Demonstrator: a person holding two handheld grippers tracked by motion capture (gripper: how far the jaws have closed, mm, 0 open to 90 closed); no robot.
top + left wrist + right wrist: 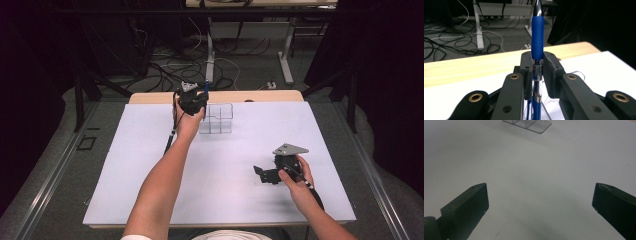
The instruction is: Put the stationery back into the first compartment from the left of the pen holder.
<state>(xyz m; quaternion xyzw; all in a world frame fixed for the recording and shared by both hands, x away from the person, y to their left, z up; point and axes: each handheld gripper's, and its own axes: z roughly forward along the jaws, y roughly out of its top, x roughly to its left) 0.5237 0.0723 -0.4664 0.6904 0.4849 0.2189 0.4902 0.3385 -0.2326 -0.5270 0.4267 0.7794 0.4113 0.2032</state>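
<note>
Blue pen [537, 45] upright, clamped between left gripper [537, 75] jaws; right gripper [540, 202] jaws wide apart.

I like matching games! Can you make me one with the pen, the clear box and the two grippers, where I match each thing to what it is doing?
Things:
1. pen
2. clear box
3. left gripper
4. right gripper

States:
A. jaws wide apart, holding nothing
B. standing at the far side of the white table
C. upright between two black jaws
D. shut on something blue

Pairs: 1-C, 2-B, 3-D, 4-A
</note>
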